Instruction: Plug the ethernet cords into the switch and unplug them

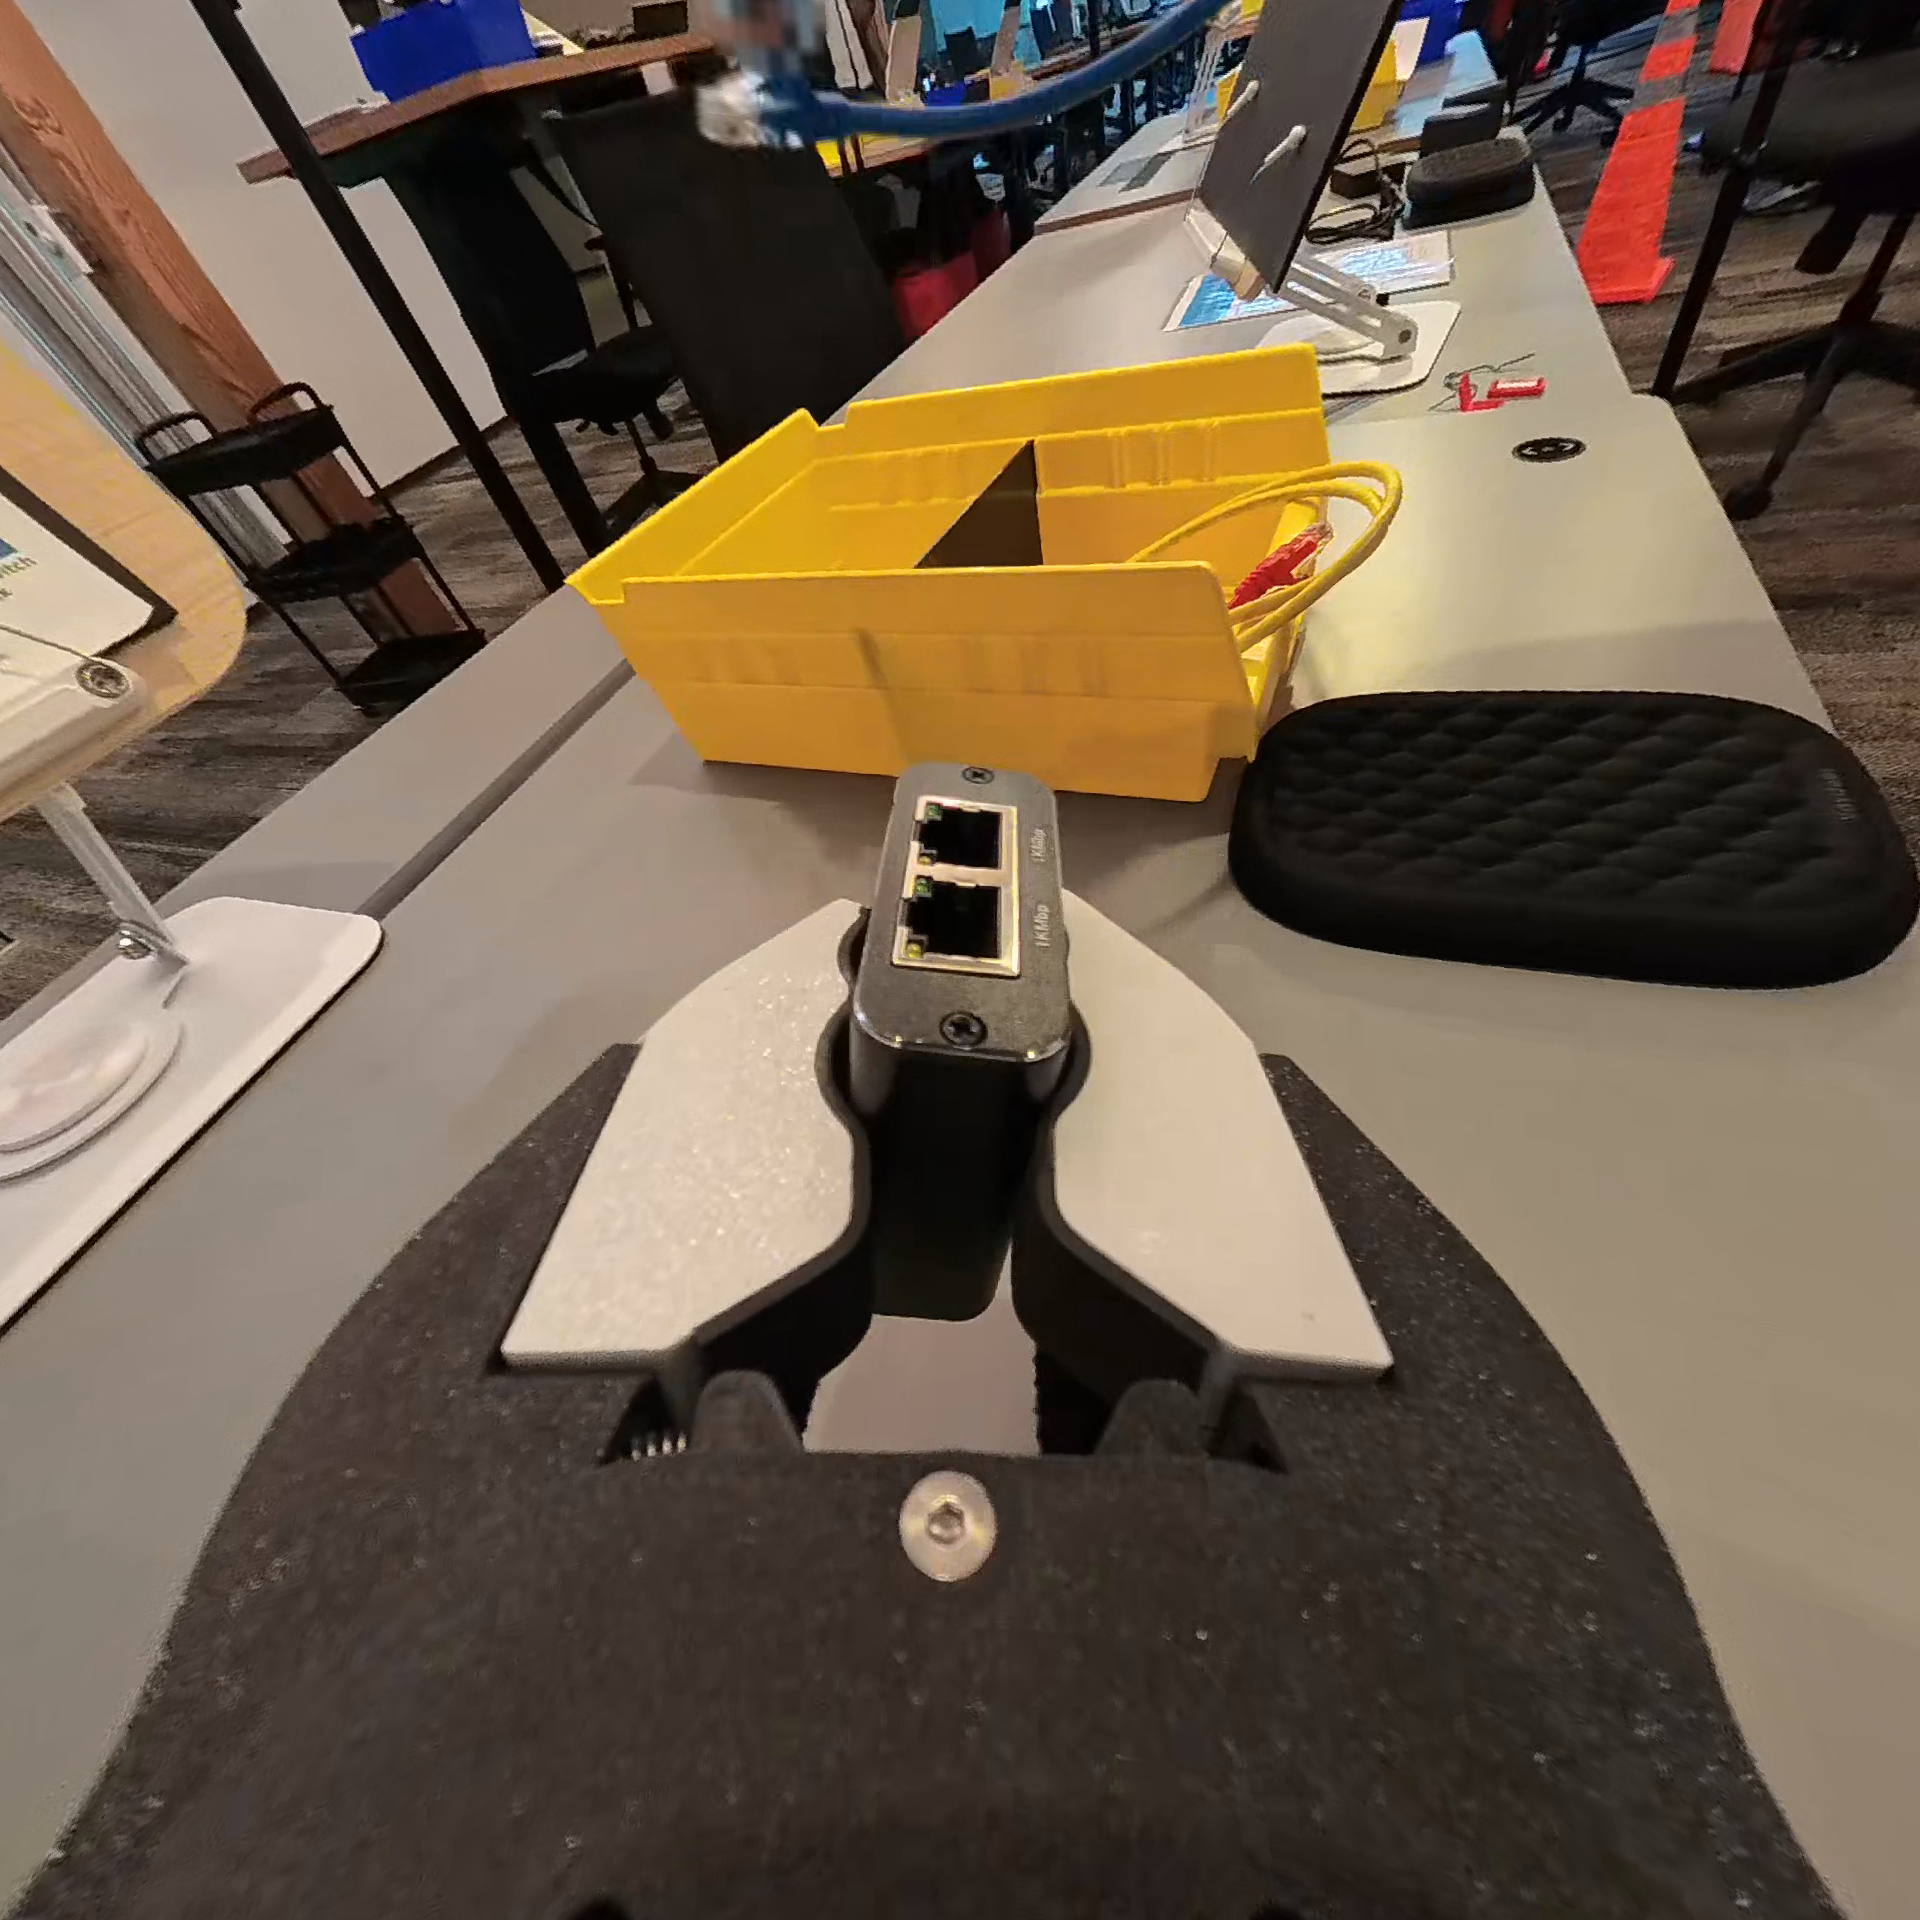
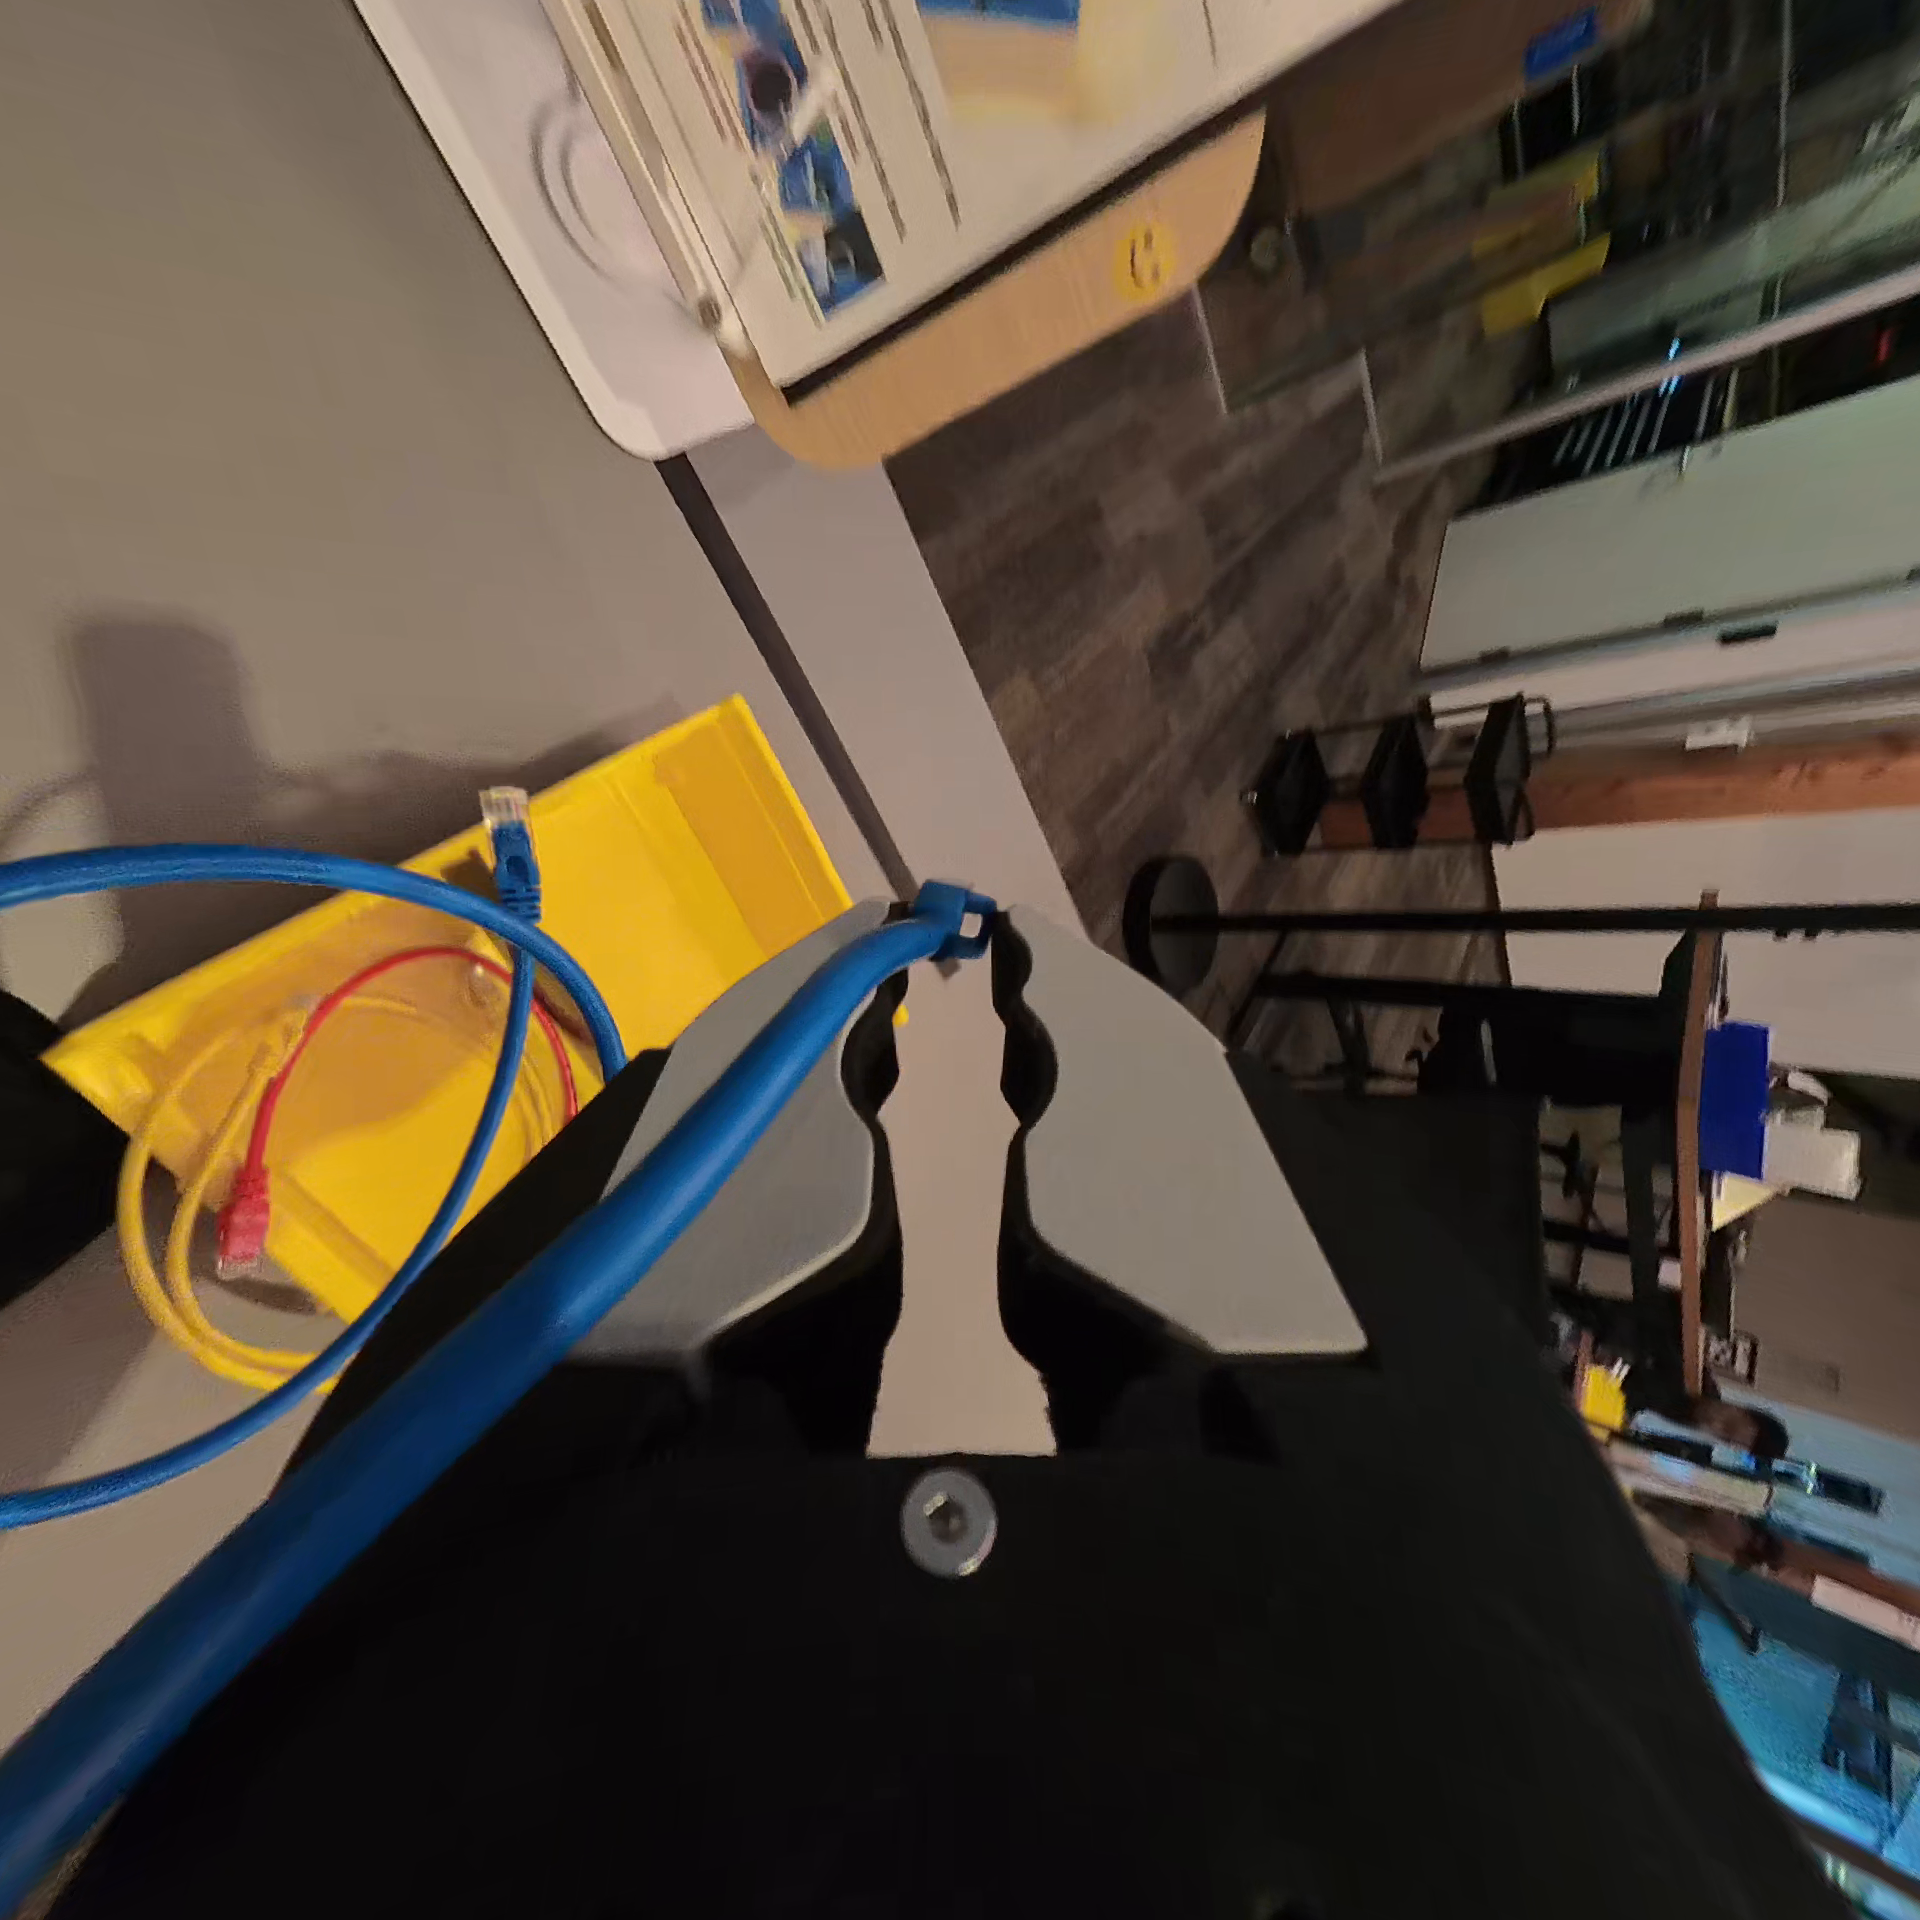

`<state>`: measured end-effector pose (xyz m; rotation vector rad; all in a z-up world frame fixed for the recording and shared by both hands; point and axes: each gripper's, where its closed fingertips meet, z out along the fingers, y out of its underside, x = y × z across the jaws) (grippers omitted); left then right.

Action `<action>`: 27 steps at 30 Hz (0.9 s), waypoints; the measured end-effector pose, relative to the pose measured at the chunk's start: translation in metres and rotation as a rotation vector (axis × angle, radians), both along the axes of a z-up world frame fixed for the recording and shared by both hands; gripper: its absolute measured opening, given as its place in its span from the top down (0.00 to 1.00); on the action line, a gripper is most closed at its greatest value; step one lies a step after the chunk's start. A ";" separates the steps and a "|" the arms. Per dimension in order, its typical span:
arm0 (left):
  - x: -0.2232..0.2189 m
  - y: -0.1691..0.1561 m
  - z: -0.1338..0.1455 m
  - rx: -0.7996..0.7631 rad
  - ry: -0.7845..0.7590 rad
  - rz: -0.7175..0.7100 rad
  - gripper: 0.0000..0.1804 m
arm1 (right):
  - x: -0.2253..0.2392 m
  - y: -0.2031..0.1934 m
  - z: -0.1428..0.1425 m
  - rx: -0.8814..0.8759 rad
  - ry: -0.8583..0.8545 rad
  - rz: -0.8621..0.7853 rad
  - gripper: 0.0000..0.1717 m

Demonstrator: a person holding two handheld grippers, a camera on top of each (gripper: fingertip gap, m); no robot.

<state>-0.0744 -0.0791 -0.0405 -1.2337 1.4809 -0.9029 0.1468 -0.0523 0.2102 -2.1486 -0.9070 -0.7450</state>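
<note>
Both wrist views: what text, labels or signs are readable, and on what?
Wording is not quoted here; only what bears it.
Switch: small white print beside each port.
Black wrist rest: embossed mark, too small to read.
Printed sheet: blurred.
Yellow sticker: a symbol, no words.

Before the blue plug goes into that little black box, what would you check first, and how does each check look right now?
1. Switch clamped in left gripper: ok.
2. Both ports empty and facing out: ok.
3. Blue cable's plug boot pinched at the right gripper's fingertips: ok.
4. Plug tip lined up with a port: cannot tell.
5. Blue cable free of the yellow bin: not ok, it loops over it.
</note>
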 end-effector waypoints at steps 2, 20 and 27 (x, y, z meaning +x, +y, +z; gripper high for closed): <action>0.000 -0.001 0.000 0.001 0.002 -0.002 0.85 | 0.020 -0.006 -0.017 -0.045 0.032 -0.057 0.90; 0.004 -0.002 -0.018 0.047 0.088 -0.001 0.85 | 0.100 -0.093 -0.305 -0.692 0.068 -0.540 0.86; 0.004 -0.004 -0.020 0.072 0.102 -0.002 0.85 | 0.096 -0.093 -0.298 -0.673 0.202 -0.524 0.81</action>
